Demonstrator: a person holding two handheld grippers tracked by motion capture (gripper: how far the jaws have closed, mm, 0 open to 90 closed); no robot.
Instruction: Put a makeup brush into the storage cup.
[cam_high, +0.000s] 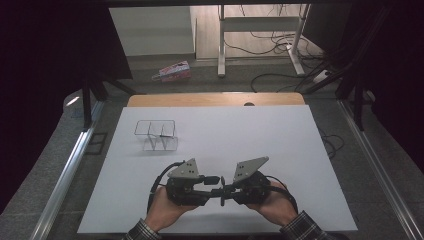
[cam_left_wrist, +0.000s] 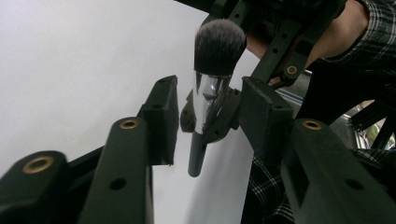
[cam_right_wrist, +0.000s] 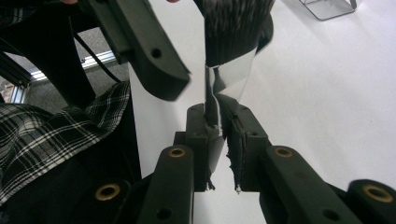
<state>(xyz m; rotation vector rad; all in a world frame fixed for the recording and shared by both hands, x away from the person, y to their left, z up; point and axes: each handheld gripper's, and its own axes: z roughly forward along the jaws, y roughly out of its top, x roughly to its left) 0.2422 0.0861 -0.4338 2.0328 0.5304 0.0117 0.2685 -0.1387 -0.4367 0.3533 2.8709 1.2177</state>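
Item: makeup brush (cam_left_wrist: 210, 93) — dark bristle head, shiny metal ferrule, black handle.
Location: held in the air above the white bench (cam_high: 280, 150), between the two grippers, close to the person's edge.
Right gripper (cam_right_wrist: 219, 140): closed on the brush's ferrule; the pads are seen pressed against the metal.
Left gripper (cam_left_wrist: 208, 109): jaws partly apart, set on either side of the brush; no contact by its pads can be made out.
Step judged in hand: a handover from right gripper to left.
Nearby: clear wire-edged organiser (cam_high: 156, 135), well apart, toward the far left of the bench.
Risk: the smooth ferrule may slip or tilt if the right gripper is released before the left is closed — the brush would drop onto the bench.
Risk: bristles may be pinched if the left jaws are closed too high.
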